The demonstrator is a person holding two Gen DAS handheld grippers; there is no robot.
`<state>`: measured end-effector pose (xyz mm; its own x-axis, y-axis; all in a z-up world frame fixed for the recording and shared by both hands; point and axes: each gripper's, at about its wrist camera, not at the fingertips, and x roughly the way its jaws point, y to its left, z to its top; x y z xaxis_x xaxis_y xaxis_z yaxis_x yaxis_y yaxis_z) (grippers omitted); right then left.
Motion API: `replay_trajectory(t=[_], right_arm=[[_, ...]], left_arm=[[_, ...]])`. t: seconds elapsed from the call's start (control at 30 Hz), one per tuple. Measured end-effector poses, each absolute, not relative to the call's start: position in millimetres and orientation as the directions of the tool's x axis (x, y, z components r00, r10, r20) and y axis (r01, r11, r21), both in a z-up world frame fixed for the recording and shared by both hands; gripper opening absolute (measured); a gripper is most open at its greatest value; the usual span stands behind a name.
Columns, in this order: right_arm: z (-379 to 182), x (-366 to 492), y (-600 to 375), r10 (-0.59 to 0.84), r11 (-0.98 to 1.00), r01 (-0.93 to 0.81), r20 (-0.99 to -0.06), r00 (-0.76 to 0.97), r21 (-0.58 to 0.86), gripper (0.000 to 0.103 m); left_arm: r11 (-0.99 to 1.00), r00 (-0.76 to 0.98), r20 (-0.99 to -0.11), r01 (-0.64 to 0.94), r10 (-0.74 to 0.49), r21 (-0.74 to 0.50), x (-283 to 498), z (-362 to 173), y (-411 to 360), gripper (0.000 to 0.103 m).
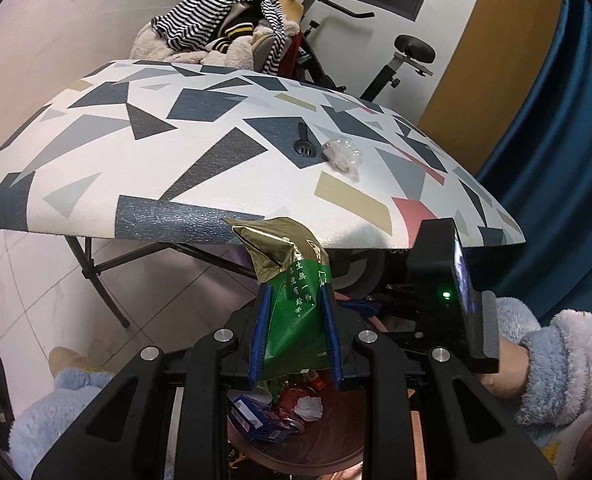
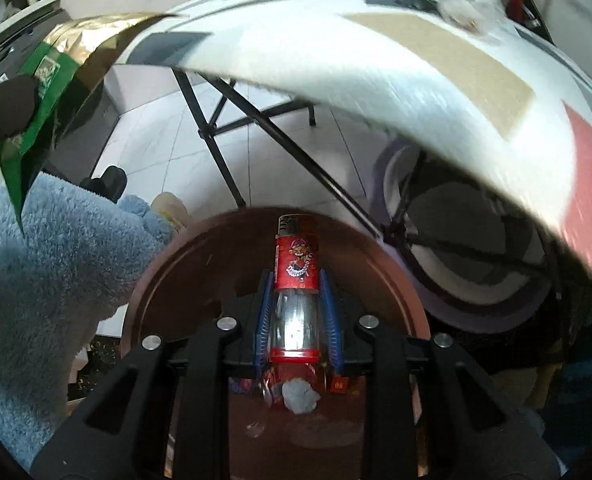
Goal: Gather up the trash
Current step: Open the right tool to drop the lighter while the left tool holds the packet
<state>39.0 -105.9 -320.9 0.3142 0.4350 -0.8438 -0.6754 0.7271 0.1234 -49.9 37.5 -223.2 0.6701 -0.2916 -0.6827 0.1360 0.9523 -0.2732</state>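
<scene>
1. Your left gripper [image 1: 296, 332] is clamped on a green and gold foil packet [image 1: 291, 280]; the blue pads [image 1: 260, 332] press both of its sides, and its crumpled gold top sticks up in front of the table edge.
2. Your right gripper [image 2: 298, 320] is closed on a clear plastic bottle [image 2: 296, 280] with a red label, which points forward between the pads.
3. Both grippers hang over a round brown bin [image 2: 167, 264] on the floor, just in front of the table. In the bin lie a white paper wad [image 1: 308, 407], a blue carton [image 1: 251, 420] and red wrappers.
4. On the patterned table [image 1: 175, 152] you have a black plastic fork [image 1: 304, 142] and, just beside it, a crumpled clear plastic wrap [image 1: 342, 155]; whether they touch is hard to tell.
5. Your fluffy blue sleeve [image 1: 556, 344] shows at the right of the left wrist view.
6. Behind the table, a pile of clothes [image 1: 215, 28] lies on an exercise bike [image 1: 376, 64].
</scene>
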Motion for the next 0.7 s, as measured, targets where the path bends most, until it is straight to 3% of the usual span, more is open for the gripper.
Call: replay_trajectory(t=[0.13,0.3,0.5,0.57,0.7], right_arm=[[-317.9,40.9,-105.9,0.416,0.740,-0.668,-0.837,0.357,0.083,0.058],[-300.7,36.2,-121.4,0.442,0.746,-0.658,-0.817,0.371,0.105,0.060],[-266.4,22.1,-157.7,0.476,0.788,-0.601,-0.750,0.459,0.133,0.078],[-257.7,17.8,-165.5,0.476,0.800,-0.587,-0.730,0.491,0.126,0.091],[-240.7,7.2,-190.0,0.463,0.840,-0.530,-0.662,0.590,0.116,0.097]], left_arm=[[0.952,0.672,-0.681,0.133,-0.291,-0.276,-49.2,-222.5,39.2,0.024],[0.951,0.671,-0.680,0.141,-0.295,-0.274,-48.4,-222.9,36.4,0.024],[0.952,0.666,-0.684,0.153,-0.297,-0.264,-49.3,-224.3,31.2,0.024],[0.953,0.665,-0.685,0.159,-0.297,-0.259,-50.3,-224.9,28.6,0.024],[0.954,0.654,-0.696,0.163,-0.296,-0.253,-50.7,-229.5,24.3,0.025]])
